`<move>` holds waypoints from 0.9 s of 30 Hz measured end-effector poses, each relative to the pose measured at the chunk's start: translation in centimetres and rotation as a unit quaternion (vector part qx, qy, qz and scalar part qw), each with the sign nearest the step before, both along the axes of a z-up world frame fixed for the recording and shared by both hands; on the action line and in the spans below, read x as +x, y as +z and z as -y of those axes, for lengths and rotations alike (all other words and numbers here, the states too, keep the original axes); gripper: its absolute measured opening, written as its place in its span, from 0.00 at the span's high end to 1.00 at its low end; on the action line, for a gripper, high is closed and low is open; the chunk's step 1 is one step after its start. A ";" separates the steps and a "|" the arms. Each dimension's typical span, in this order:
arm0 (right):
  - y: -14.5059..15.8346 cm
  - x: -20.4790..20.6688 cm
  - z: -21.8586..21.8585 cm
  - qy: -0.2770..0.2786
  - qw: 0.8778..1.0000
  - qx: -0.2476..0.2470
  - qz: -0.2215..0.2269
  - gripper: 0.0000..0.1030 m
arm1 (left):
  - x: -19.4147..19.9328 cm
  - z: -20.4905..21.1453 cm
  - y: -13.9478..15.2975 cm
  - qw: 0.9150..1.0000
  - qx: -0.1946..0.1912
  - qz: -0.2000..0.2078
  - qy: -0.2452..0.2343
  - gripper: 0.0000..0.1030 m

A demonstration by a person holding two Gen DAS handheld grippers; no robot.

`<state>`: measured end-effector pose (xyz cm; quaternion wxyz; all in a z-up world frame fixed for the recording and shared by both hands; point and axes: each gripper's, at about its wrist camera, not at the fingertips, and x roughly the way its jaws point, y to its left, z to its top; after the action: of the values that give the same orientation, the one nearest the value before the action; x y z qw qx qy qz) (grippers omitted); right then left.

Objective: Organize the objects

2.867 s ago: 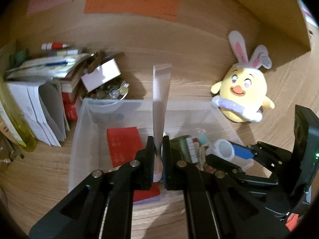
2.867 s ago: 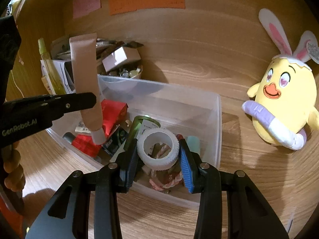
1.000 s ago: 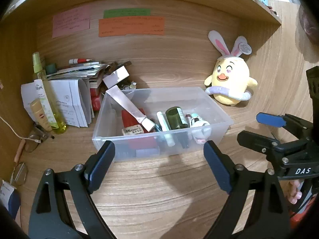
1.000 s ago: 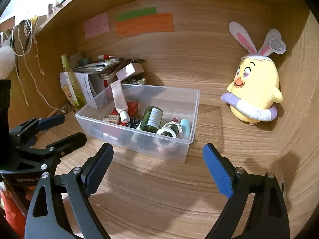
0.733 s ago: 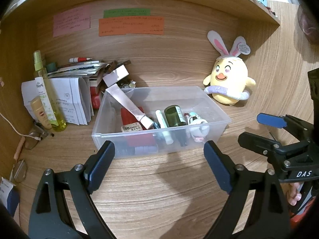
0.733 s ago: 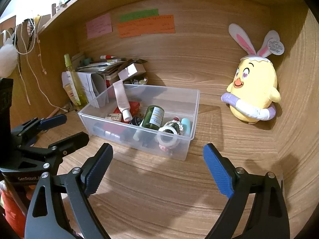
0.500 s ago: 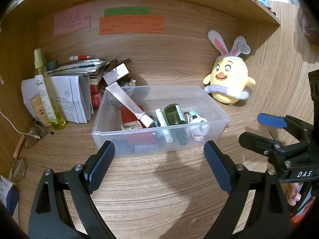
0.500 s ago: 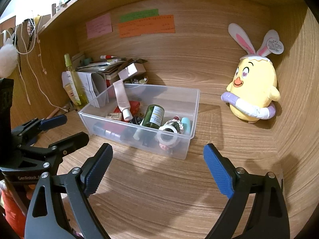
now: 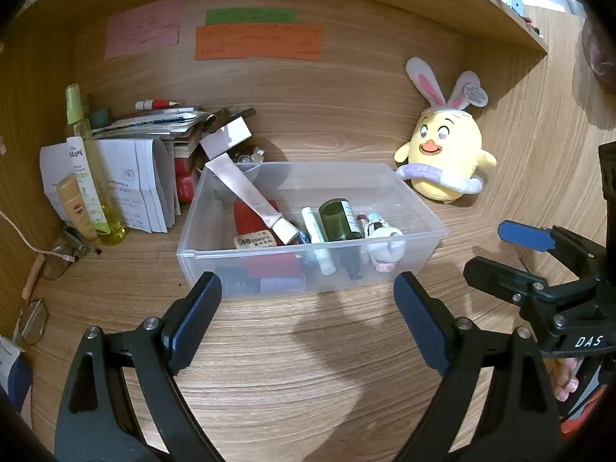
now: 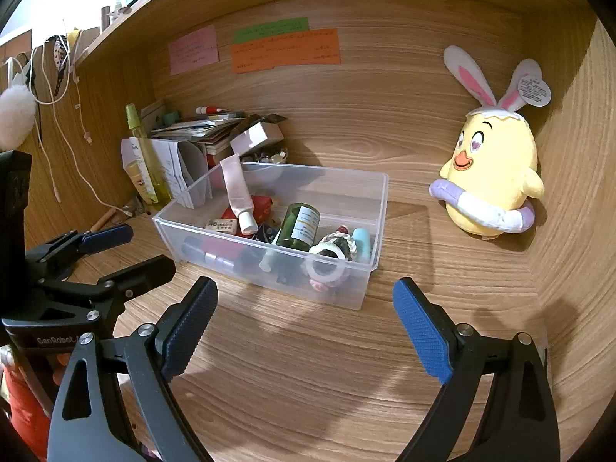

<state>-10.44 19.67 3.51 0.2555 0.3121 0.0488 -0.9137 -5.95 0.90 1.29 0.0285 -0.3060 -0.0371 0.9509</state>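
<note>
One plush chick (image 9: pixel 442 161) beside bin (image 9: pixel 419 208)

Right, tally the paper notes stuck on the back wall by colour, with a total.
Pink note: 1
Green note: 1
Orange note: 1
Total: 3

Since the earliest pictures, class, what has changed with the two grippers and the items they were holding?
Both let go. The left gripper released the pink tube, now leaning in the clear bin; the right gripper dropped the white tape roll there. Both backed away, open. The plush chick and paper pile stayed put.
</note>
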 end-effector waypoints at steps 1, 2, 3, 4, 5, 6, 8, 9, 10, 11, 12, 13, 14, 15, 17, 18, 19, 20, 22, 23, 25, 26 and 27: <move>0.0 0.0 0.0 0.000 1.000 0.000 0.000 0.11 | 0.0 0.0 0.0 1.000 0.000 0.000 -0.001 0.11; 0.0 0.1 0.1 0.001 1.000 0.000 0.000 0.11 | 0.0 0.0 0.0 1.000 0.000 -0.001 -0.001 0.11; 0.0 0.1 0.2 0.002 1.000 0.000 0.000 0.11 | 0.0 0.1 0.0 1.000 0.000 -0.001 -0.001 0.11; 0.0 0.2 0.2 0.002 1.000 0.000 0.000 0.11 | 0.0 0.1 0.0 1.000 -0.001 -0.001 0.000 0.11; 0.1 0.1 0.4 0.003 1.000 0.001 0.000 0.11 | 0.0 0.1 0.0 1.000 -0.001 -0.001 0.001 0.11; 0.1 0.1 0.4 0.003 1.000 0.001 0.000 0.11 | 0.0 0.2 0.0 1.000 0.000 0.000 0.001 0.11; 0.1 0.0 0.5 0.004 1.000 0.000 0.000 0.11 | 0.0 0.2 0.0 1.000 0.001 0.001 0.003 0.11; 0.1 -0.1 0.6 0.005 1.000 0.000 0.000 0.11 | 0.0 0.2 0.0 1.000 0.000 0.002 0.004 0.11; 0.1 -0.1 0.6 0.006 1.000 -0.001 0.000 0.11 | 0.0 0.2 -0.1 1.000 0.000 0.003 0.006 0.11; 0.1 -0.1 0.7 0.007 1.000 -0.001 0.000 0.11 | 0.0 0.2 -0.1 1.000 0.000 0.004 0.007 0.11; 0.2 -0.2 0.7 0.008 1.000 -0.002 -0.001 0.11 | 0.0 0.2 -0.1 1.000 0.000 0.004 0.008 0.11; 0.2 -0.2 0.7 0.009 1.000 -0.002 -0.001 0.11 | 0.0 0.3 -0.2 1.000 0.002 0.005 0.008 0.11; 0.2 -0.2 0.8 0.010 1.000 -0.002 -0.001 0.11 | 0.0 0.3 -0.2 1.000 0.002 0.005 0.008 0.11; 0.2 -0.2 0.7 0.011 1.000 -0.002 -0.002 0.11 | 0.0 0.2 -0.2 1.000 0.003 0.005 0.009 0.11; 0.2 -0.2 0.8 0.013 1.000 -0.001 -0.003 0.11 | 0.1 0.2 -0.2 1.000 0.001 0.004 0.008 0.11; 0.1 -0.3 0.8 0.013 1.000 -0.001 -0.002 0.11 | 0.1 0.2 -0.2 1.000 0.001 0.004 0.008 0.11; 0.1 -0.3 0.8 0.013 1.000 -0.001 -0.002 0.11 | 0.1 0.1 -0.2 1.000 0.000 0.004 0.008 0.11; 0.1 -0.4 0.8 0.014 1.000 -0.002 -0.001 0.11 | 0.1 0.1 -0.2 1.000 0.000 0.004 0.007 0.11; 0.1 -0.5 0.7 0.013 1.000 -0.003 0.001 0.11 | 0.0 0.0 -0.2 1.000 0.000 0.005 0.004 0.11; 0.0 -0.5 0.7 0.013 1.000 -0.004 0.001 0.11 | 0.0 0.0 -0.2 1.000 0.000 0.007 0.002 0.11; 0.0 -0.5 0.6 0.012 1.000 -0.004 0.001 0.11 | 0.0 -0.2 -0.2 1.000 -0.001 0.010 -0.003 0.11; 0.0 -0.6 0.6 0.012 1.000 -0.004 0.001 0.11 | 0.0 -0.2 -0.3 1.000 -0.002 0.011 -0.003 0.11; 0.0 -0.6 0.6 0.013 1.000 -0.004 0.001 0.11 | -0.1 -0.3 -0.3 1.000 -0.003 0.011 -0.003 0.11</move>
<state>-11.02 19.04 3.53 0.2683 0.3117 0.0483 -0.9102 -6.02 1.21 1.02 0.0296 -0.3166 -0.0337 0.9475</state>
